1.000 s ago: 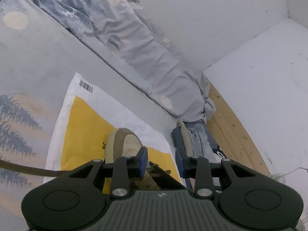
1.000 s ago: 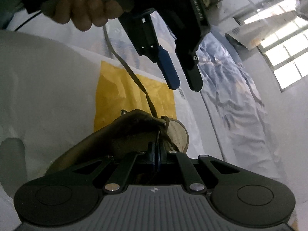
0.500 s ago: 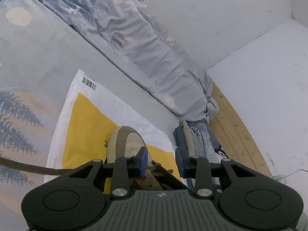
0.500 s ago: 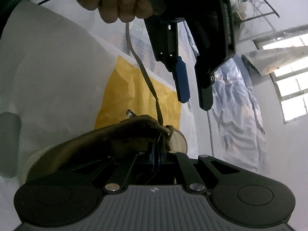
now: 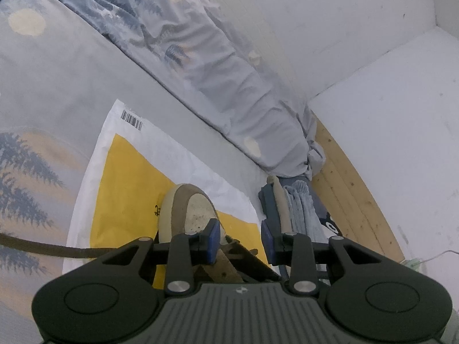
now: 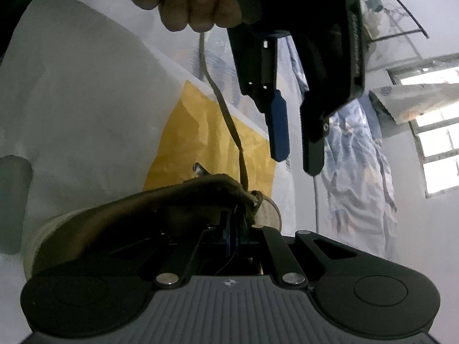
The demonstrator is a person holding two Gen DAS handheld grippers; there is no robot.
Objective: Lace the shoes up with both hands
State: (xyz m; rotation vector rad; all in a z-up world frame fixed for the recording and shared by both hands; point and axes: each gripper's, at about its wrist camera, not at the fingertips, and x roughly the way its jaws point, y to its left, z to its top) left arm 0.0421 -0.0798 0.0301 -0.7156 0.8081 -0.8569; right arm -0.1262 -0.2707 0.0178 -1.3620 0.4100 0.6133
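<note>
Right wrist view: right claw (image 6: 233, 233) pinched together at the shoe (image 6: 149, 215), left claw (image 6: 297, 149) spread apart above, lace (image 6: 226, 114) running up to the hand (image 6: 186, 8).

Patterned bed (image 5: 66, 74), mailer bag (image 5: 123, 172), quilt (image 5: 218, 66)

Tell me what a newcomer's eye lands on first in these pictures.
First, the bright yellow-and-white bag spread on the bed, with the tan shoe lying on it. Then the left gripper hanging open above the shoe, a brown lace running up from the shoe toward the hand above.
</note>
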